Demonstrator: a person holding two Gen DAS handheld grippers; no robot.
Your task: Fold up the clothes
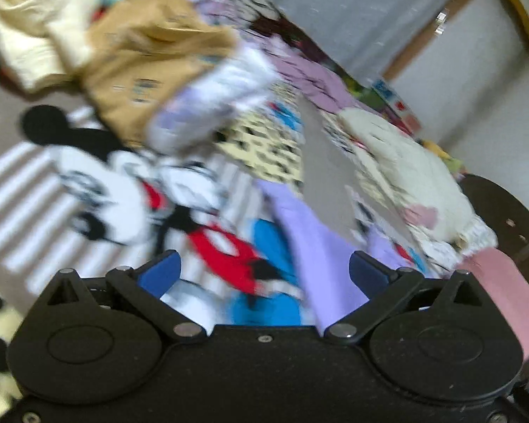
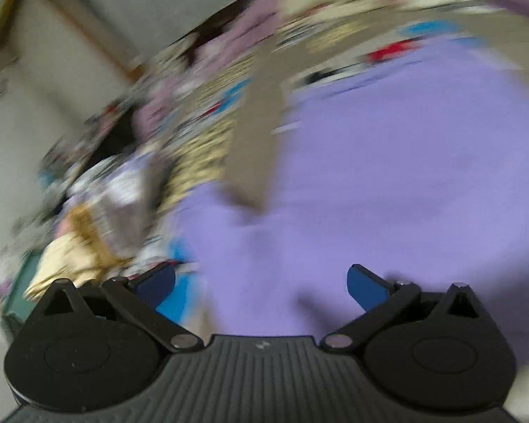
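Here, both grippers spread wide, empty, over a lilac garment on a cartoon-print bedspread.

Lilac garment point(image 2: 388, 183) lies flat, plain, fills most of the right wrist view; right gripper point(image 2: 261, 283) jaws apart just above it, heavy blur. Left gripper point(image 1: 264, 269) jaws apart, an edge of the lilac cloth running between its blue pads point(image 1: 160, 273). Bedspread point(image 1: 98, 190) striped with mouse print. Tan garment point(image 1: 151, 56), cream garment point(image 1: 24, 28) heaped beyond; cream quilted piece point(image 1: 405, 165) off to one side.

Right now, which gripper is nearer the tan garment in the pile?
Left. The left gripper faces the tan garment across the cartoon blanket; the right gripper hovers over the purple garment.
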